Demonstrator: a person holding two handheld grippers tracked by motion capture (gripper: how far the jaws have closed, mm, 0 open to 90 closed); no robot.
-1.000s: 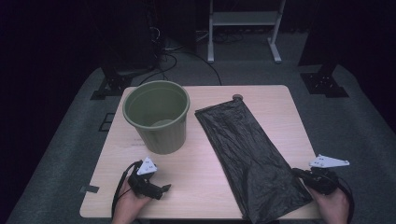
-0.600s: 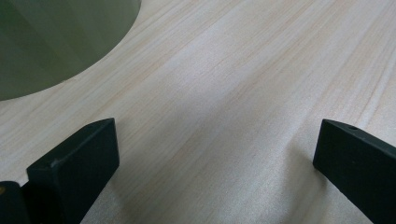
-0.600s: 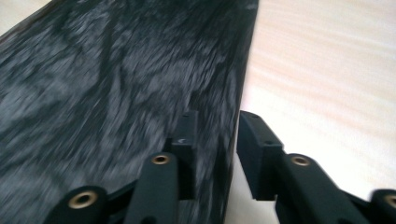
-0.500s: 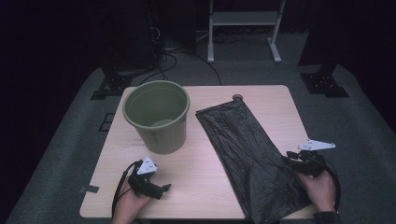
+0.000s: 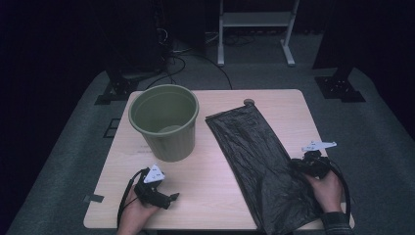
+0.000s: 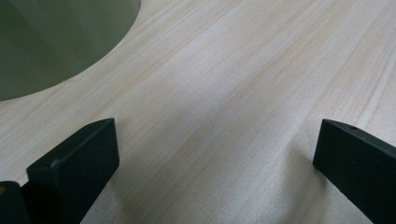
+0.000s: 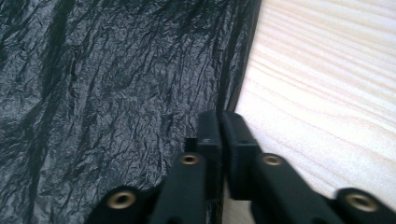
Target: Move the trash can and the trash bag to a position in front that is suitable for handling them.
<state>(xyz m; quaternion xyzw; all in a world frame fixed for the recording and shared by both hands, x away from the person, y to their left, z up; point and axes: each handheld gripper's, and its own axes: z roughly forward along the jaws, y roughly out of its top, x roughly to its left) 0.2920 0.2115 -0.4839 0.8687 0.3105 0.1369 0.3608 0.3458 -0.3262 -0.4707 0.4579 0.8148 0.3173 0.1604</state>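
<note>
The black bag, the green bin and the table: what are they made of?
Bag: looks like thin plastic film, a little shiny, full of fine crinkles.
Bin: probably hard plastic, smooth and matte, one even olive green.
Table: pale wood or a wood-look top, with straight grain lines; which one is hard to tell.

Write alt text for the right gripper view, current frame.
The right tool, jaws pressed together, sits at the edge of a crinkled black plastic bag lying flat on a pale wooden table. Whether bag film is pinched between the jaws cannot be told.
</note>
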